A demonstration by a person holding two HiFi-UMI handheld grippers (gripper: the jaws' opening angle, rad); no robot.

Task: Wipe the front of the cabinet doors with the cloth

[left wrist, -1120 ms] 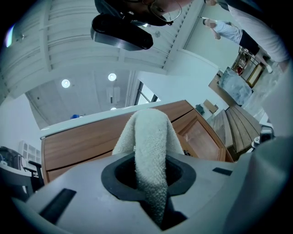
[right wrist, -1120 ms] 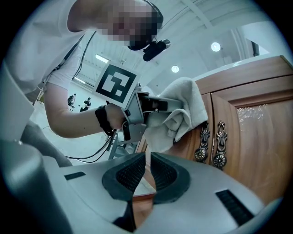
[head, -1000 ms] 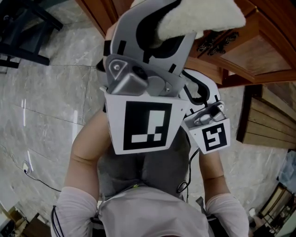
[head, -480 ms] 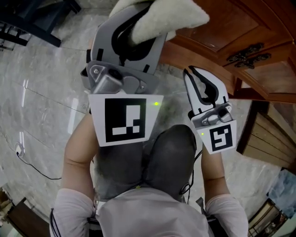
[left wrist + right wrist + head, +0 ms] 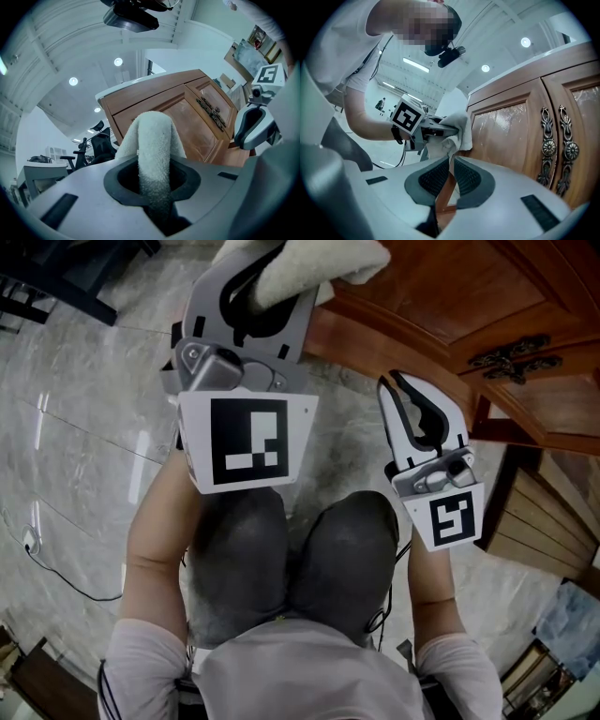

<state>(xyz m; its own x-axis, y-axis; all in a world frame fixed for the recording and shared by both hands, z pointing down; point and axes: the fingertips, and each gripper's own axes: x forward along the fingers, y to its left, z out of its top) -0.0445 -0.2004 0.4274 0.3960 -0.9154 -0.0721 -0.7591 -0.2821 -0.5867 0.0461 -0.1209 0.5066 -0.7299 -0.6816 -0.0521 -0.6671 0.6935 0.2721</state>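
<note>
Lengthwise, the cloth [image 5: 339, 259] juts from the left claw [image 5: 264, 282] toward the cabinet door [image 5: 441, 296].

Left gripper [image 5: 153, 187]: we see its jaws clamped on the cloth [image 5: 152, 140].
Cloth: white, folded over, in front of the cabinet [image 5: 187, 105].
Chair [image 5: 96, 143]: left of the cabinet.

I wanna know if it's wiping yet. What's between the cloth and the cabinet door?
Nothing. In the right gripper view the cloth overlaps the door at its edge, with no gap showing between them.
</note>
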